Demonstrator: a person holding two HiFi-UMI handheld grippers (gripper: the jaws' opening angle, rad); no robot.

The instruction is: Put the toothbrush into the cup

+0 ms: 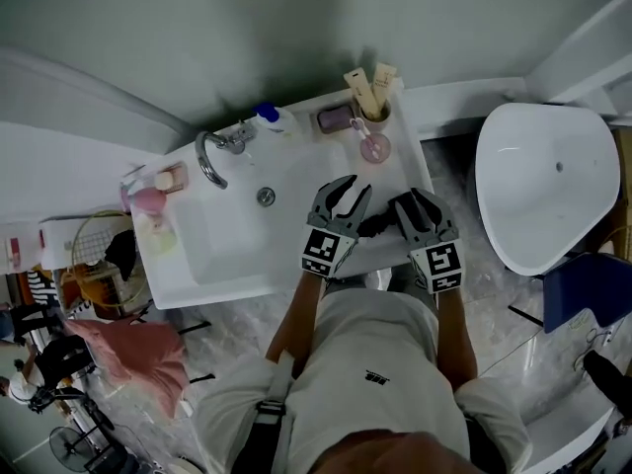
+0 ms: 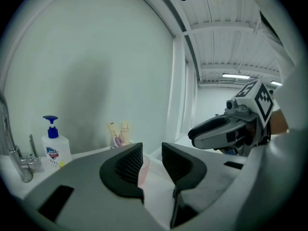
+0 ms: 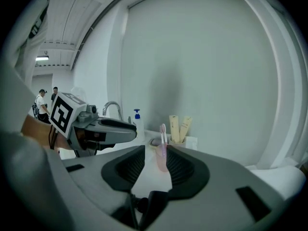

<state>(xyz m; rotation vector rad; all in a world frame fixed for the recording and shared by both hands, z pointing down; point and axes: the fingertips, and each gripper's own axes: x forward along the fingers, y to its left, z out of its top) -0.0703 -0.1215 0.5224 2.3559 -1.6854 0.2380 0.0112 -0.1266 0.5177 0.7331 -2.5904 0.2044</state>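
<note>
On white sink [image 1: 296, 181], below grey wall [image 1: 296, 28], pink cup [image 1: 375, 148] holds toothbrush [image 3: 163, 137]; left tool [image 2: 152, 158] and right tool [image 3: 155, 163] both released, jaws apart, empty.

A pinkish toothbrush [image 3: 163, 134] stands, apparently near-upright, in the pink cup [image 3: 160, 159].

The left gripper [image 1: 352, 187] and the right gripper [image 1: 410, 201] are pointing forward side by side, each holding its jaws apart, gripping nothing.
</note>
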